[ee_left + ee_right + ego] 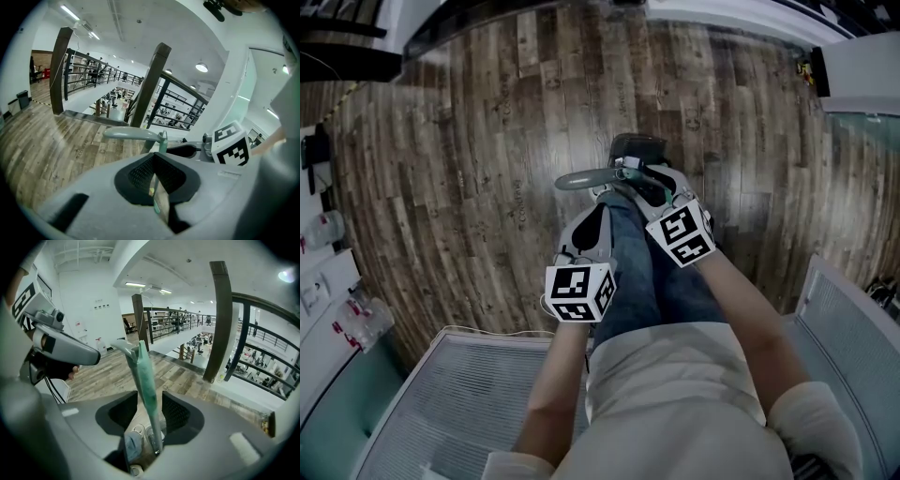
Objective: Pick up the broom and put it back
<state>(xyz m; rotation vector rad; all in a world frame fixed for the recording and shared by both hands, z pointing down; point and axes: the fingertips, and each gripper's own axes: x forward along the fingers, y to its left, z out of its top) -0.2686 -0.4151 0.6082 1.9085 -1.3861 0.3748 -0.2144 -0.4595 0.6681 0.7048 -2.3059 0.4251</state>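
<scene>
We look steeply down over a lap in blue jeans [637, 272] to a brown wooden plank floor [487, 141], with a pale grey ribbed panel [469, 394] low at the left. Both grippers sit close together just beyond the knees, the left one nearer to us and the right one a little further out.

The pale green plastic broom [586, 178], with its slim shaft and curved grip, is up off the floor at their tips. Its grip points towards the left of the head view.

In the left gripper view, the left gripper [154, 161] has its dark ribbed pads drawn together into a narrow wedge, and they pinch the thin green shaft. The curved grip of the broom [133, 135] stands out just beyond the tips. To its right we see the white marker cube [232, 145] of the other gripper. A black metal railing [93, 70] with brown posts runs along the far edge of the floor.

In the right gripper view, the right gripper [150, 401] has its jaws spread wide. The green shaft of the broom [146, 380] rises through the gap between them, with space showing on either side, so neither pad presses on it. The left gripper's grey body shows at the left of that view, close beside the shaft. We cannot make out the small things below the shaft's lower end
</scene>
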